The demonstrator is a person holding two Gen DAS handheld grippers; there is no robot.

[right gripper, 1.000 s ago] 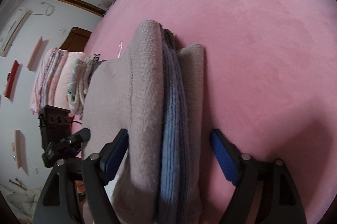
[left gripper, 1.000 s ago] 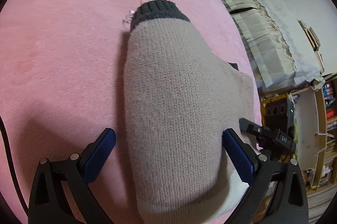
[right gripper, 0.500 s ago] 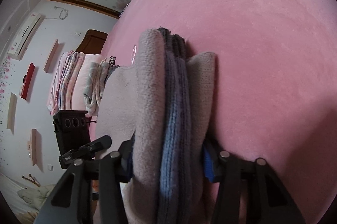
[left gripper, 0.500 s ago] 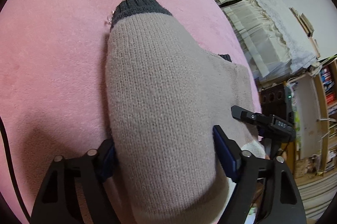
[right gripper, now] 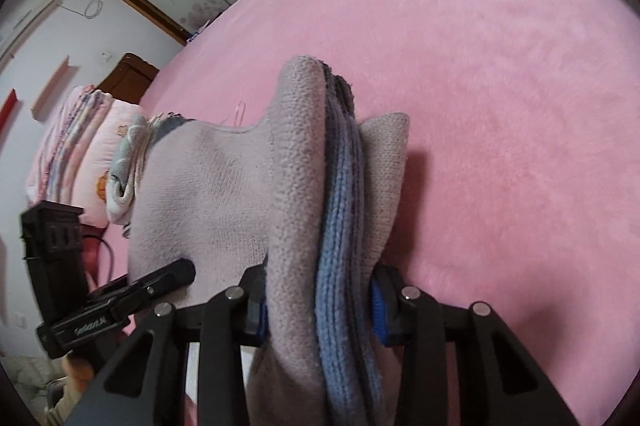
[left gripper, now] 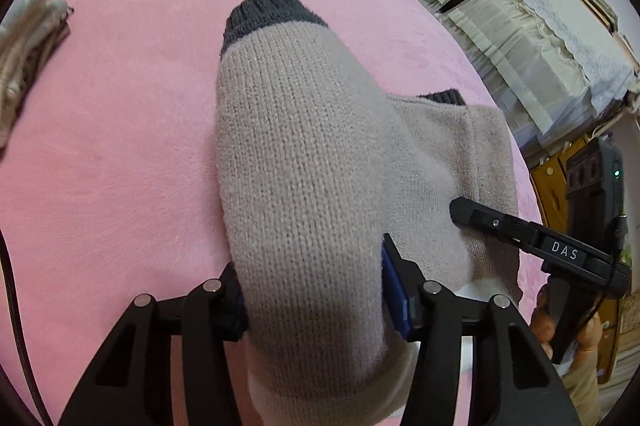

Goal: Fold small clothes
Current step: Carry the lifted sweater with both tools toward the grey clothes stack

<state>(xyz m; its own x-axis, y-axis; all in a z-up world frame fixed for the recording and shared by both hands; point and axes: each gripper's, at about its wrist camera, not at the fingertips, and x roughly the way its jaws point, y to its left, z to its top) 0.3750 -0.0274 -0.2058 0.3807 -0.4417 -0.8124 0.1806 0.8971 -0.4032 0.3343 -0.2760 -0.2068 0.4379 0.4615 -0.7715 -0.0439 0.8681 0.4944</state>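
Observation:
A small beige knitted sweater (left gripper: pixel 304 161) with dark grey cuffs lies partly lifted over a pink blanket (left gripper: pixel 120 105). My left gripper (left gripper: pixel 316 298) is shut on a beige sleeve fold; the grey cuff (left gripper: pixel 272 11) points away. My right gripper (right gripper: pixel 320 302) is shut on a bunched edge of the same sweater (right gripper: pixel 304 185), where beige layers sandwich a blue-grey ribbed band (right gripper: pixel 344 218). The right gripper's body shows in the left wrist view (left gripper: pixel 540 246), and the left gripper's body in the right wrist view (right gripper: pixel 120 302).
The pink blanket (right gripper: pixel 500 85) covers the bed. Folded light clothes (left gripper: pixel 28 37) lie at the far left. Folded bedding (right gripper: pixel 80 145) is stacked beyond the sweater. A cream lace-covered piece of furniture (left gripper: pixel 520 25) stands beside the bed.
Both grippers went from open around the sweater to closed on it. The gripped folds have risen a little off the blanket.

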